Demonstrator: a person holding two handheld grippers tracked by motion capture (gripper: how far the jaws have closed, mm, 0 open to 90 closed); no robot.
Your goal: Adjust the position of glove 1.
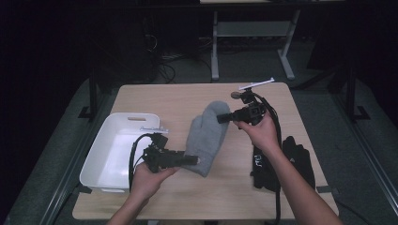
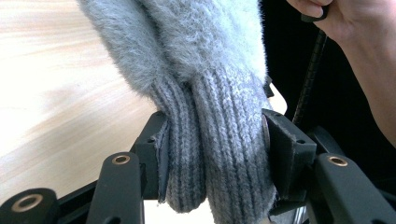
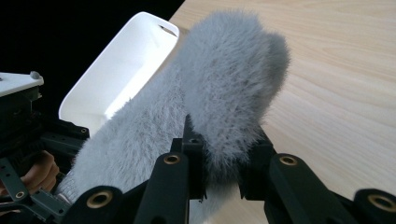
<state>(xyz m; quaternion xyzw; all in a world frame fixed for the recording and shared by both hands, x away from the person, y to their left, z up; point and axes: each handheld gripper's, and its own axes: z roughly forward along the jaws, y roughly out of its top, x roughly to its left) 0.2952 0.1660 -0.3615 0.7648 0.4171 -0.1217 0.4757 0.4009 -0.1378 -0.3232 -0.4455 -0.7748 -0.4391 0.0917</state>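
Note:
A fuzzy grey mitten [image 1: 206, 136] lies on the wooden table [image 1: 197, 197] between both grippers. My left gripper [image 1: 192, 160] is shut on its ribbed knit cuff [image 2: 219, 140], which bunches between the two jaws. My right gripper [image 1: 221, 118] is shut on the mitten's fluffy tip [image 3: 229, 102] at the far end. In the right gripper view the mitten [image 3: 140, 140] runs from its jaws toward the left hand [image 3: 39, 170]. The mitten looks slightly lifted and stretched between the two grips.
A white plastic bin [image 1: 115, 154] stands at the table's left edge, seemingly with nothing in it; it also shows in the right gripper view [image 3: 116, 70]. Black gloves or cloth [image 1: 286, 164] lie at the right, under the right forearm. Table legs and cables stand beyond the far edge.

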